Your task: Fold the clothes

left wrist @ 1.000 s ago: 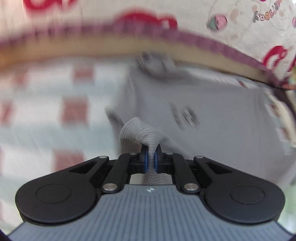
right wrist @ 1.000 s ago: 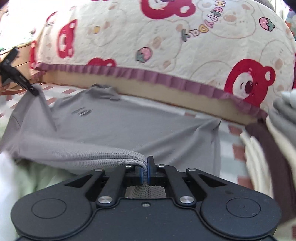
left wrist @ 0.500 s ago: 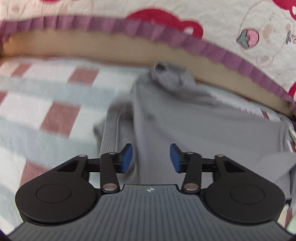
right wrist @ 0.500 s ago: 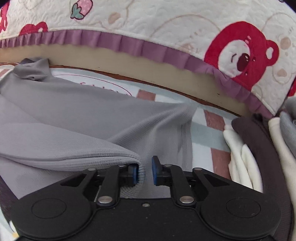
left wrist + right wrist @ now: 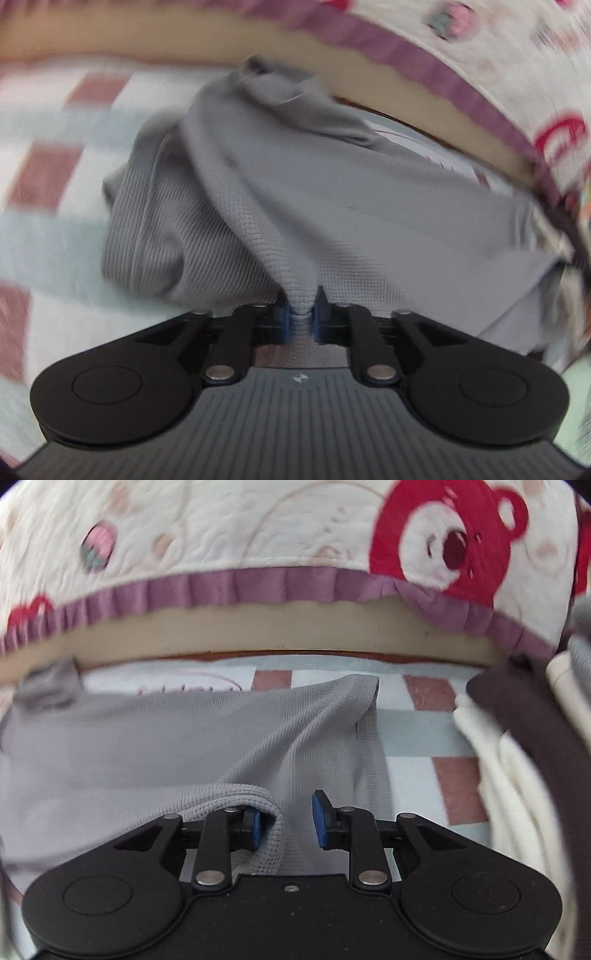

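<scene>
left tool (image 5: 300,320) closing on a pinch of the grey shirt (image 5: 332,206), right tool (image 5: 286,821) opening, hem still draped on one pad, so it might snag and drag the fold

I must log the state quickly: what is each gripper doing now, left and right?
Left gripper: fingers closing on a pinch of the grey garment, gripping it.
Right gripper: fingers opening, garment hem loose between them, not gripped.

The grey garment (image 5: 295,206) is matt, waffle-textured knit cloth. The gripper (image 5: 286,818) is matt black plastic with shiny metal pins. The bear-print cover (image 5: 258,528) looks softly quilted.
</scene>
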The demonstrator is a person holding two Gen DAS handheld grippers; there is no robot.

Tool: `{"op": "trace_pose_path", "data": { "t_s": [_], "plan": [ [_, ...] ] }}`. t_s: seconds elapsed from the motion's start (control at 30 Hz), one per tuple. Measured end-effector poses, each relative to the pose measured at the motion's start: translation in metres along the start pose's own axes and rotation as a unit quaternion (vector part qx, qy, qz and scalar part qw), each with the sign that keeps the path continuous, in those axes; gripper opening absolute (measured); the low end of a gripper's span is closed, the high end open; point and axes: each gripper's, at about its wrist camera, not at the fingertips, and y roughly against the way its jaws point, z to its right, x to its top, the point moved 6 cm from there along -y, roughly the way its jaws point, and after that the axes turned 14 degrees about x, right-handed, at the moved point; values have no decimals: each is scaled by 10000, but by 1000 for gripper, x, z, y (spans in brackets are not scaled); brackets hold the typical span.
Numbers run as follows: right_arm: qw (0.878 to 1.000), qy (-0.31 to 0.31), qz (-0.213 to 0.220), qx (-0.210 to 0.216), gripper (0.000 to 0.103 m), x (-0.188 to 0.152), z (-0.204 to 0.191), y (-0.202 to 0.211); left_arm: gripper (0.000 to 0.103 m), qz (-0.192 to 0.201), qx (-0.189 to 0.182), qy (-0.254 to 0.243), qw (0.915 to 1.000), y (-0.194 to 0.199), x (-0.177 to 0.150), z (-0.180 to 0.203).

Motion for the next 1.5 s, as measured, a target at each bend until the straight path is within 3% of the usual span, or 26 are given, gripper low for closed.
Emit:
{"op": "trace_pose_path", "data": {
  "t_s": [0.1, 0.23, 0.37, 0.47, 0.57, 0.63, 0.7, 0.77, 0.8, 0.83, 0.87, 0.9, 0.93, 1.03, 1.13, 1.3, 1.5],
  "plan": [
    [9992, -255, -180, 248, 36, -3, 6, -3, 10, 256, 71, -170, 9995, 17, 1, 4],
    [9995, 78, -301, -66, 56, -22, 10, 13, 10, 333, -359, 448, 9978, 30, 12, -11],
    [9927, 787, -466, -781, 60, -48, 12, 34, 10, 31, -952, 969, 9907, 17, 15, -20],
    [9887, 958, -389, -1089, 61, -67, 5, 49, 11, -134, -1019, 1038, 9893, 6, 13, -18],
    [9948, 596, -164, -804, 61, -82, -2, 59, 13, -210, -992, 998, 9898, 0, 11, -13],
    [9988, 235, -3, -435, 62, -93, -7, 61, 18, -242, -965, 912, 9909, -1, 9, -8],
    [9997, -111, 57, -188, 62, -102, -8, 58, 39, -287, -915, 771, 9924, -2, 5, -1],
    [9986, -441, 169, -230, 62, -105, -5, 51, 46, -331, -821, 502, 9948, -5, -1, 12],
    [9976, -606, 225, -254, 62, -107, -3, 48, 47, -346, -798, 322, 9957, -6, -4, 19],
    [9962, -698, 317, -411, 54, -103, -3, 47, 47, -314, -758, 98, 9966, -6, -6, 28],
    [9959, -644, 364, -528, 40, -99, -7, 48, 40, -235, -653, -106, 9975, -7, -7, 36],
    [9954, -584, 409, -642, 3, -95, -11, 50, 14, -102, -520, -321, 9981, -5, -7, 42],
    [9951, -339, 483, -788, 4, -89, -15, 53, 6, 101, -348, -549, 9978, -2, -6, 46],
    [9902, 294, 697, -1170, 4, -72, -26, 66, 6, 869, -128, -661, 9939, 25, 9, 42],
    [9876, 398, 776, -1303, 4, -63, -24, 78, 6, 1319, -193, -228, 9908, 51, 24, 25],
    [9828, 710, 722, -1544, 4, -56, -19, 84, 6, 1690, 95, -164, 9854, 64, 30, 17],
    [9811, 1186, 753, -1331, 3, -31, -33, 91, 6, 2085, 587, -151, 9761, 62, 47, 13]
  ]
}}
